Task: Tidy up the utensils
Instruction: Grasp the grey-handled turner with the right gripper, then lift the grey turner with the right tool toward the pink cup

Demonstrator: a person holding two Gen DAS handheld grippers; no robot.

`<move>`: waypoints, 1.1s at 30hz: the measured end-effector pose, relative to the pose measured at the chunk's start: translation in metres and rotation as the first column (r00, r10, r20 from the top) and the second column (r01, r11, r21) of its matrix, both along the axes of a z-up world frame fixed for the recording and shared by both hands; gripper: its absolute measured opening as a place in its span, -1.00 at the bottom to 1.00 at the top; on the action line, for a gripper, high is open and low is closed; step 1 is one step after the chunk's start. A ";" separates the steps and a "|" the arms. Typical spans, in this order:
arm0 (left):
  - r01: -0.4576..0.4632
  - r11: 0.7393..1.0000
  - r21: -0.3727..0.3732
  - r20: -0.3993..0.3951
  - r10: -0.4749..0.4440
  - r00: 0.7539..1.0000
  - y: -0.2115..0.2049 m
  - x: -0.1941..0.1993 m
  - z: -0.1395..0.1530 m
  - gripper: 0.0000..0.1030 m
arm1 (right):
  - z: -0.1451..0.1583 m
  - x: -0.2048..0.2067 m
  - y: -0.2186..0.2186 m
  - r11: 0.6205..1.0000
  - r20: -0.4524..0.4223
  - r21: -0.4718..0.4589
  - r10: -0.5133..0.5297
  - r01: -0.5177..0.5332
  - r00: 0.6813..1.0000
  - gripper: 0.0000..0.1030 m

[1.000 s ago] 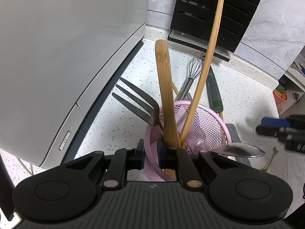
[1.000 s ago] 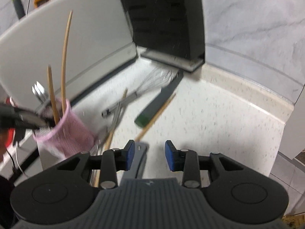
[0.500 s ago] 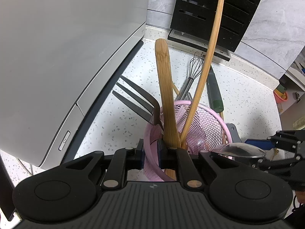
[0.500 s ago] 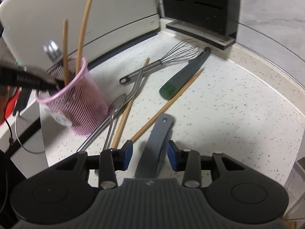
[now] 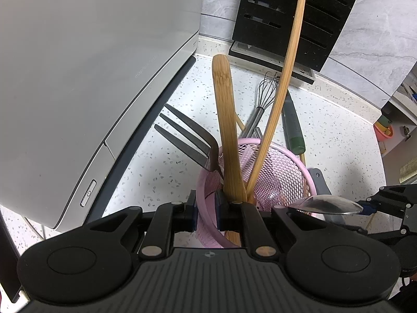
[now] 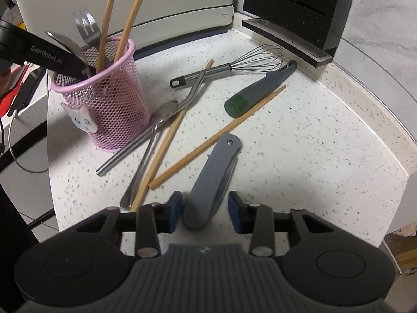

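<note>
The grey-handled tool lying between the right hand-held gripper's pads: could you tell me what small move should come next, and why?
Probably finish closing. The right hand-held gripper straddles the grey-handled tool on the counter, its jaws closing but gaps remain beside both pads. The left hand-held gripper is shut on the pink mesh cup rim, steadying it.

I see a white appliance [image 5: 91,78] along the left of the speckled countertop [image 6: 312,143]. A black slotted knife block [image 6: 294,7] stands at the back corner, against the grey marbled wall [image 5: 370,39].
</note>
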State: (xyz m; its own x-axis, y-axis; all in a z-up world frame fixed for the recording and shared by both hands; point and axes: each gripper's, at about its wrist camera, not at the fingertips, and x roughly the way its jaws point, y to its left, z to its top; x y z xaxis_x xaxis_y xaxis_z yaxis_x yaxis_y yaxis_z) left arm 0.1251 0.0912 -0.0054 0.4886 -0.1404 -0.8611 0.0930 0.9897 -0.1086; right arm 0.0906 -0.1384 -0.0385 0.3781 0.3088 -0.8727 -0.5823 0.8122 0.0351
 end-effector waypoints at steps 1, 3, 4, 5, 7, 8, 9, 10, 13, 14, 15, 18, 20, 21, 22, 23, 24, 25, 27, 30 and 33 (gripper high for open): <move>0.000 1.000 0.000 0.000 0.000 1.000 0.000 0.000 0.000 -0.75 | 0.000 0.001 -0.001 1.000 -0.003 0.000 -0.002 0.002 1.000 -0.42; 0.000 1.000 -0.001 0.000 0.000 1.000 0.000 0.000 0.000 -0.75 | 0.000 0.002 -0.004 1.000 -0.005 0.000 -0.006 0.006 1.000 -0.43; 0.000 1.000 -0.001 0.000 0.000 1.000 0.000 0.000 0.000 -0.75 | 0.000 0.003 -0.005 1.000 -0.006 0.001 -0.010 0.010 1.000 -0.44; 0.000 1.000 -0.001 0.000 0.000 1.000 0.000 0.000 0.000 -0.75 | 0.000 0.004 -0.007 1.000 -0.004 -0.001 -0.015 0.015 1.000 -0.45; 0.001 1.000 0.000 0.000 -0.001 1.000 0.000 0.000 0.000 -0.75 | 0.000 0.006 -0.009 1.000 0.004 -0.009 -0.021 0.021 1.000 -0.47; 0.001 1.000 0.000 0.000 -0.001 1.000 0.000 0.000 0.000 -0.75 | -0.001 0.007 -0.010 1.000 0.009 -0.016 -0.022 0.022 1.000 -0.48; 0.001 1.000 -0.001 0.000 -0.001 1.000 0.000 0.000 0.000 -0.75 | -0.001 0.009 -0.012 0.999 0.013 -0.021 -0.026 0.026 1.000 -0.49; 0.001 1.000 -0.001 0.000 -0.001 1.000 0.000 0.000 0.000 -0.75 | -0.001 0.011 -0.014 0.999 0.016 -0.024 -0.034 0.034 0.999 -0.49; 0.000 1.000 -0.001 0.000 0.000 1.000 0.000 0.000 0.000 -0.75 | -0.002 0.017 -0.021 0.998 0.026 -0.028 -0.054 0.054 0.998 -0.47; 0.000 1.000 -0.001 0.000 0.000 1.000 0.000 0.000 0.000 -0.75 | -0.003 0.018 -0.023 0.999 0.033 -0.024 -0.048 0.049 0.998 -0.46; 0.000 1.000 -0.001 0.000 0.000 1.000 0.000 0.000 0.000 -0.75 | -0.004 0.018 -0.024 0.999 0.040 -0.018 -0.036 0.037 0.999 -0.46; 0.000 1.000 -0.001 0.000 0.000 1.000 0.000 0.000 0.000 -0.75 | -0.005 0.015 -0.025 1.000 0.055 -0.020 -0.015 0.016 0.998 -0.46; 0.000 1.000 -0.001 0.000 0.000 1.000 0.000 0.000 0.000 -0.75 | -0.004 0.014 -0.024 1.000 0.055 -0.027 -0.009 0.011 0.998 -0.46; 0.000 1.000 -0.001 0.000 0.000 1.000 0.000 0.000 0.000 -0.75 | -0.004 0.013 -0.024 1.000 0.054 -0.029 -0.006 0.007 0.999 -0.46; 0.000 1.000 -0.002 0.000 0.000 1.000 0.000 0.000 0.000 -0.75 | -0.004 0.013 -0.024 1.000 0.053 -0.030 -0.004 0.005 0.999 -0.46; 0.000 1.000 -0.001 0.000 0.000 1.000 0.000 0.000 0.000 -0.75 | -0.005 0.013 -0.024 1.000 0.052 -0.031 -0.001 0.003 0.999 -0.46; 0.001 1.000 -0.001 0.000 -0.001 1.000 0.000 0.000 0.001 -0.75 | -0.005 0.012 -0.024 0.999 0.053 -0.032 0.002 0.000 0.999 -0.46; 0.001 1.000 -0.001 0.000 -0.001 1.000 0.000 0.000 0.001 -0.75 | -0.005 0.011 -0.023 0.999 0.053 -0.033 0.005 -0.003 0.999 -0.46; 0.000 1.000 0.000 0.000 0.000 1.000 0.000 0.000 0.001 -0.75 | -0.004 0.009 -0.023 0.999 0.054 -0.034 0.009 -0.007 0.999 -0.45; 0.000 1.000 -0.001 0.000 0.000 1.000 0.000 0.000 0.000 -0.75 | -0.003 0.009 -0.023 0.999 0.051 -0.031 0.015 -0.014 0.999 -0.54; 0.001 1.000 0.000 0.000 -0.001 1.000 0.000 0.000 0.000 -0.75 | -0.003 0.008 -0.022 0.999 0.053 -0.042 0.016 -0.014 0.998 -0.55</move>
